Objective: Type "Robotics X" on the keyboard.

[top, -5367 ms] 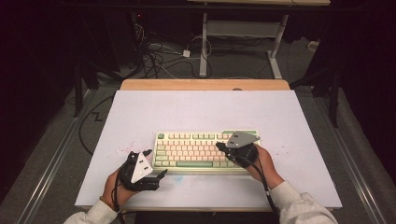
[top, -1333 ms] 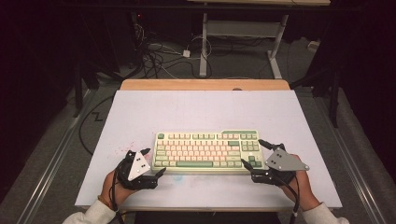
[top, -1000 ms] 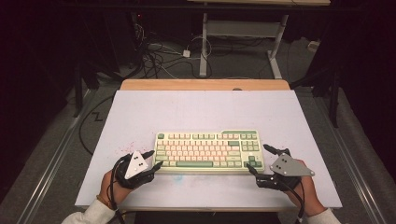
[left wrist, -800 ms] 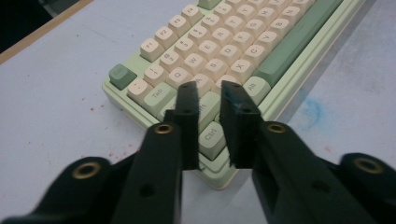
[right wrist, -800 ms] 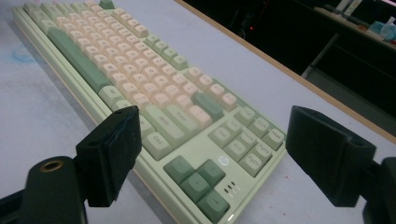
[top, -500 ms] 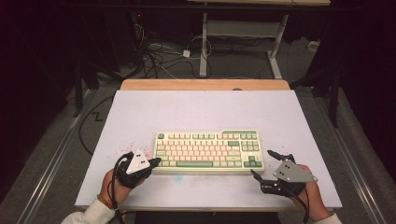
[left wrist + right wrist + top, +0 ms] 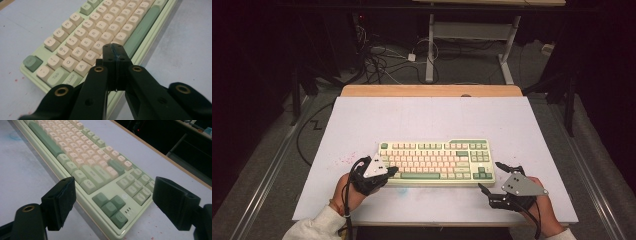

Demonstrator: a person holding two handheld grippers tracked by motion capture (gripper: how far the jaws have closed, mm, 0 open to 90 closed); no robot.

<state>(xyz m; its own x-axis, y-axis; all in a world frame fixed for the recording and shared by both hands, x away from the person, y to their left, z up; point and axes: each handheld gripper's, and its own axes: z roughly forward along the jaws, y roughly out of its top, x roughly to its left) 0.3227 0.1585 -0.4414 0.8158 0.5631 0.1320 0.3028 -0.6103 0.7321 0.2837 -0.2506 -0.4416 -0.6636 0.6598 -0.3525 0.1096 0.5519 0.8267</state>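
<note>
A pale green keyboard [image 7: 434,160] with cream and green keys lies across the near middle of the white tabletop [image 7: 432,115]. My left gripper [image 7: 388,171] is shut with nothing between its jaws. Its tips hover over the keyboard's [image 7: 82,32] lower left keys, and the left gripper [image 7: 115,53] points along the bottom letter row. My right gripper [image 7: 491,176] stands open just off the keyboard's right end. In the right gripper view the right gripper [image 7: 116,202] brackets the corner of the keyboard [image 7: 82,152] with the arrow keys, and its pads [image 7: 63,200] touch nothing.
A wooden strip [image 7: 432,90] runs along the table's far edge. Beyond it, cables [image 7: 382,57] lie on the dark floor beside the metal legs of another table [image 7: 429,45]. Red specks [image 7: 343,159] mark the tabletop left of the keyboard.
The left gripper has moved right onto the keyboard's left end and its jaws have closed. The right gripper left the keys for the keyboard's right end, then barely moved.
</note>
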